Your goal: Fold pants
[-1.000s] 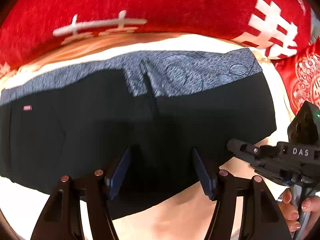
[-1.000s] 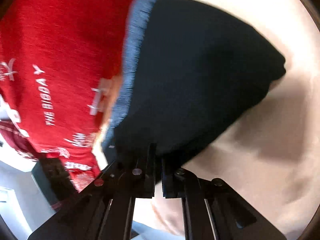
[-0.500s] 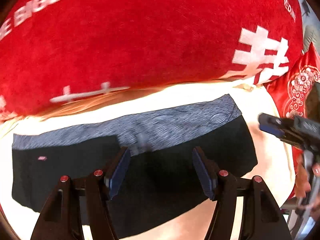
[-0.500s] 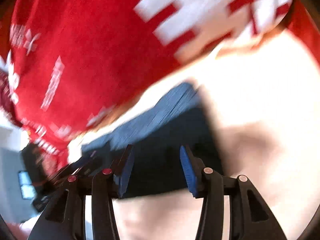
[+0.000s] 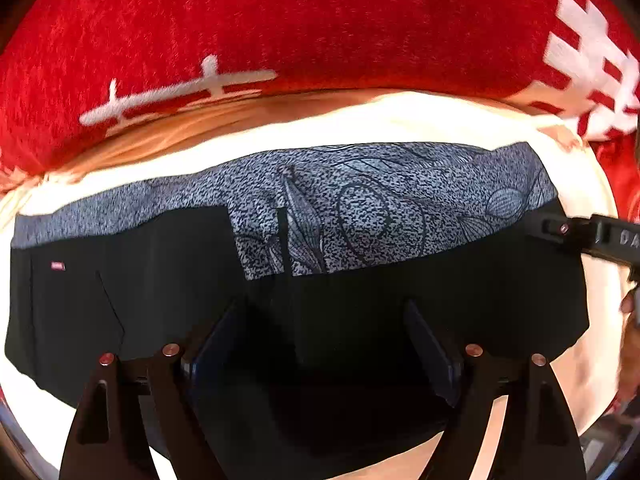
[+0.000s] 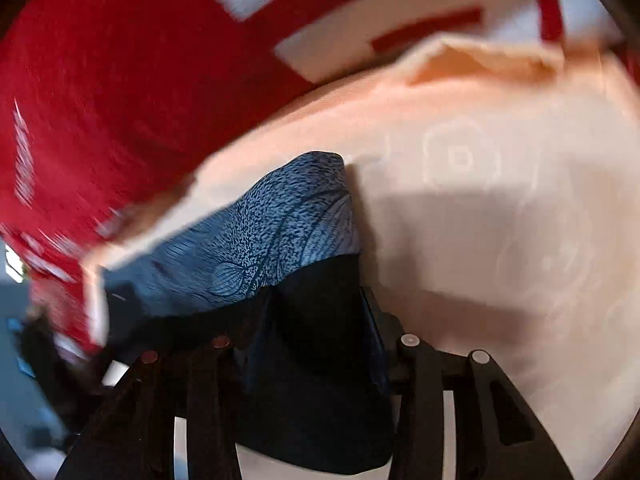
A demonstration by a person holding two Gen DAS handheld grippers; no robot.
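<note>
The black pants (image 5: pixel 360 304) lie folded in a wide flat band on the cream sheet (image 5: pixel 400 120), with a grey-blue patterned waistband (image 5: pixel 380 208) along the far edge. My left gripper (image 5: pixel 320 344) is open just above the near middle of the pants. My right gripper (image 6: pixel 312 320) is open over the right end of the pants (image 6: pixel 320 380), with the patterned band (image 6: pixel 272 240) ahead of it. The right gripper also shows at the right edge of the left wrist view (image 5: pixel 592 236).
A large red blanket with white characters (image 5: pixel 320 32) lies behind the pants and also fills the upper left of the right wrist view (image 6: pixel 120 80). The cream sheet (image 6: pixel 500 220) spreads to the right of the pants.
The right gripper opened and let go of the pants' right end, then came back over it. The left gripper pulled back, then moved close over the pants again.
</note>
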